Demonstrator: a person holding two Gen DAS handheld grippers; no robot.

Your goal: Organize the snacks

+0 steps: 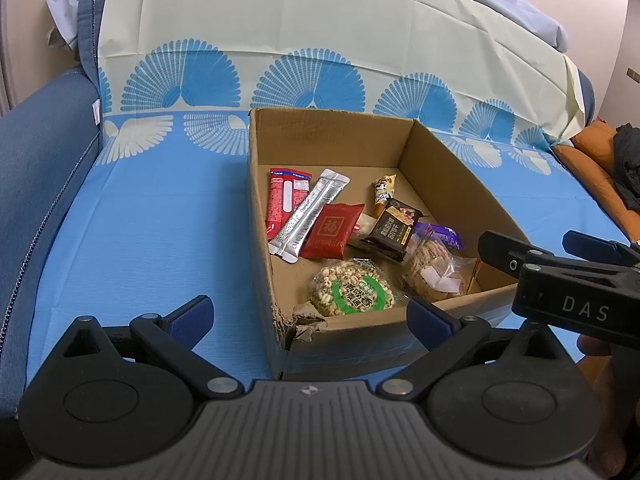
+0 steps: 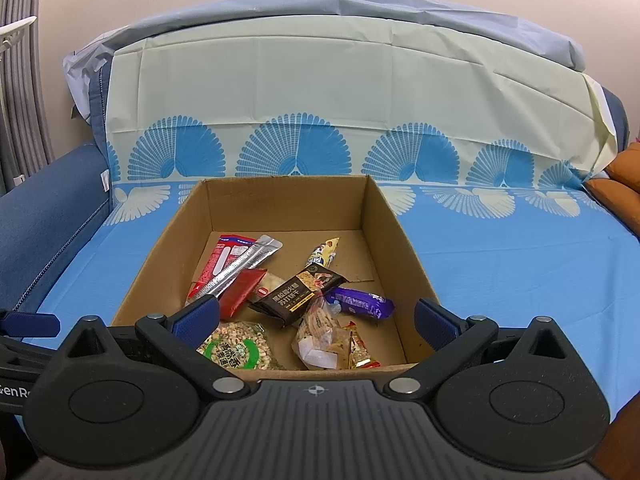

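Note:
An open cardboard box (image 1: 332,136) (image 2: 288,196) sits on a blue cloth and holds several snacks: a red packet (image 1: 284,200), a silver stick pack (image 1: 310,212) (image 2: 240,268), a dark red pouch (image 1: 332,232), a black cracker pack (image 1: 394,228) (image 2: 300,294), a purple bar (image 2: 360,302), a round puffed-grain cake (image 1: 350,290) (image 2: 236,346) and a clear bag of biscuits (image 1: 434,270) (image 2: 324,332). My left gripper (image 1: 310,320) is open and empty at the box's near corner. My right gripper (image 2: 316,318) is open and empty over the box's near edge; it also shows in the left wrist view (image 1: 560,256).
The box's near left corner (image 1: 300,320) is torn. The blue cloth (image 1: 152,232) with a fan pattern covers a sofa seat and back. A dark blue armrest (image 1: 36,148) is at the left. Orange cushions (image 1: 592,160) lie at the right.

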